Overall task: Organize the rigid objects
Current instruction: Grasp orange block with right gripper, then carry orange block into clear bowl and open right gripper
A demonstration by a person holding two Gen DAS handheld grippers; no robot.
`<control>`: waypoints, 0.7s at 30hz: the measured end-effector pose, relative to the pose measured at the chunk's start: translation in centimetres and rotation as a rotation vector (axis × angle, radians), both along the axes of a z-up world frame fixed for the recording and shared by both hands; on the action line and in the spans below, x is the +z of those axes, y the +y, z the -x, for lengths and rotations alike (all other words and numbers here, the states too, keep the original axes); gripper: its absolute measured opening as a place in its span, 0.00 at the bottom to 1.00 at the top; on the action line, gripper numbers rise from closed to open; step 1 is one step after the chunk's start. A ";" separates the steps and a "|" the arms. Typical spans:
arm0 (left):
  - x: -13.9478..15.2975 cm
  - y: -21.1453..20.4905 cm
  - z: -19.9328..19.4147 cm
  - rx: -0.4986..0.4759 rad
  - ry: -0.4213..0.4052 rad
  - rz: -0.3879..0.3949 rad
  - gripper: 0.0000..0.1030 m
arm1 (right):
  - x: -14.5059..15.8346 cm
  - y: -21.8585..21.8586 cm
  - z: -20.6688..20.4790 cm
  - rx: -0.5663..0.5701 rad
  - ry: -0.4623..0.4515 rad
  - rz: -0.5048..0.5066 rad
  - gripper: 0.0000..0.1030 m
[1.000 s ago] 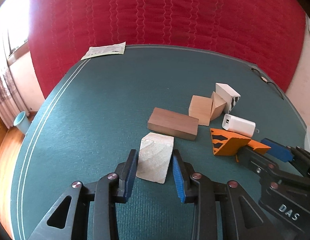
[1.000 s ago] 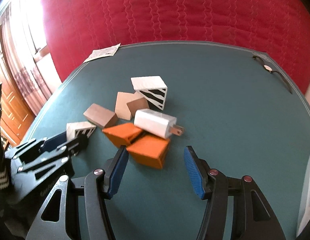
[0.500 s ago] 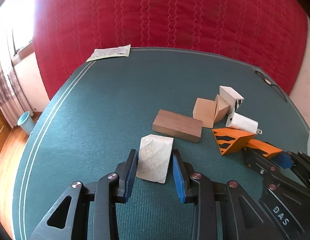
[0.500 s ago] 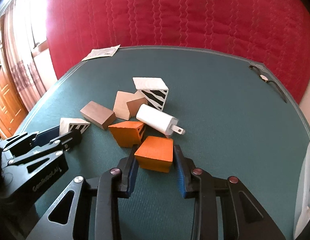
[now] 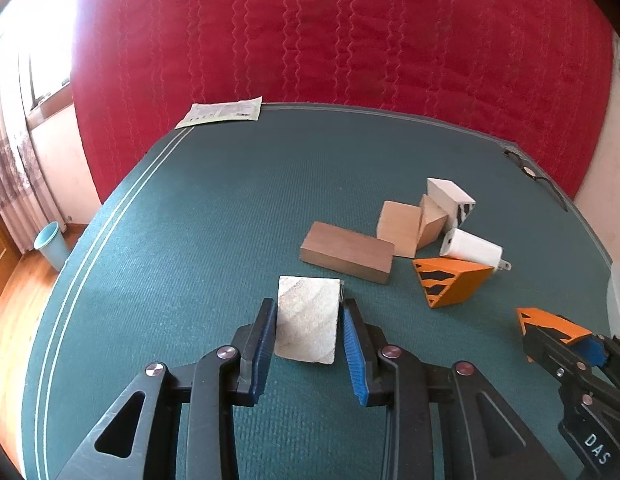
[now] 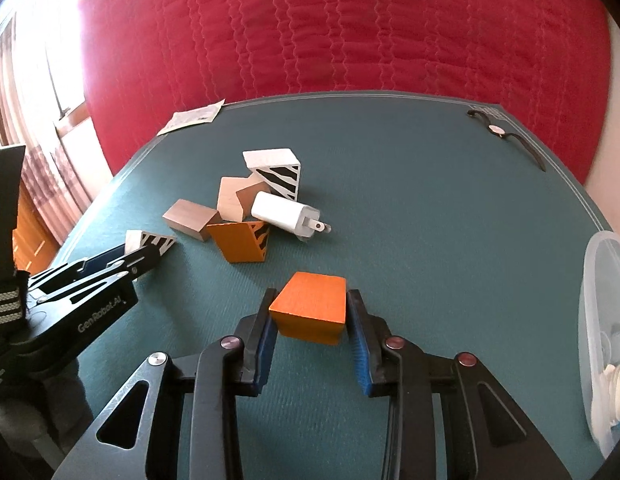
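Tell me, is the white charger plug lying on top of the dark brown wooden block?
No. The white charger plug lies on the green table against the striped orange wedge, apart from the dark brown wooden block.

Both grippers are black, with flat arms that have triangular cut-outs and round silver screws. The left gripper [image 5: 307,334] has blue ribbed pads, and the right gripper [image 6: 312,330] has them too. White letters are printed on the side of each. Behind the left one is a black-and-white striped cuff [image 6: 4,300].
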State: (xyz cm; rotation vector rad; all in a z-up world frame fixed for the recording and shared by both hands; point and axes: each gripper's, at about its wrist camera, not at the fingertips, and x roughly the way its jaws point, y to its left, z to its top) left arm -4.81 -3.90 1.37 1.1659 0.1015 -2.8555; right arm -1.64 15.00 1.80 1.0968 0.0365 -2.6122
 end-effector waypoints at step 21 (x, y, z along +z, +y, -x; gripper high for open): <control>-0.1 2.3 -1.5 -0.024 -0.045 -0.036 0.32 | 0.7 6.2 -2.4 -0.068 -0.006 0.068 0.33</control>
